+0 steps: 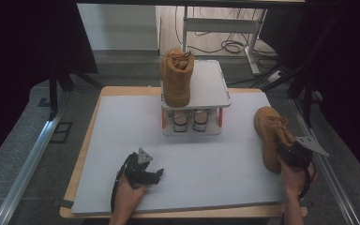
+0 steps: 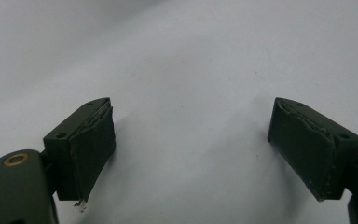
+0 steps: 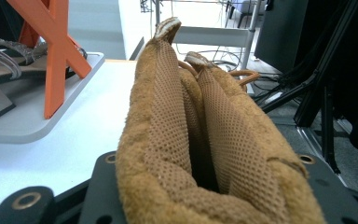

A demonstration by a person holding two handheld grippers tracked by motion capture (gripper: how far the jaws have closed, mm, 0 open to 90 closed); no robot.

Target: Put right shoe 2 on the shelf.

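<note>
A tan lace-up boot (image 1: 269,133) lies on the white table top (image 1: 122,140) near its right edge, toe pointing away from me. My right gripper (image 1: 283,149) is at its heel end. In the right gripper view the boot's mesh-lined collar (image 3: 168,116) is squeezed narrow between the two black jaws, so my right gripper (image 3: 209,177) is shut on it. A matching boot (image 1: 176,77) stands on the top of a small white shoe rack (image 1: 211,84). My left gripper (image 1: 157,174) rests low over the near left table, its jaws wide apart (image 2: 191,140) with nothing between them.
A pair of sandals (image 1: 190,121) sits on the rack's lower shelf between orange supports (image 3: 56,56). Beyond the table's right edge are black stand legs and cables (image 1: 272,75). A metal rail (image 1: 28,159) runs along the left side.
</note>
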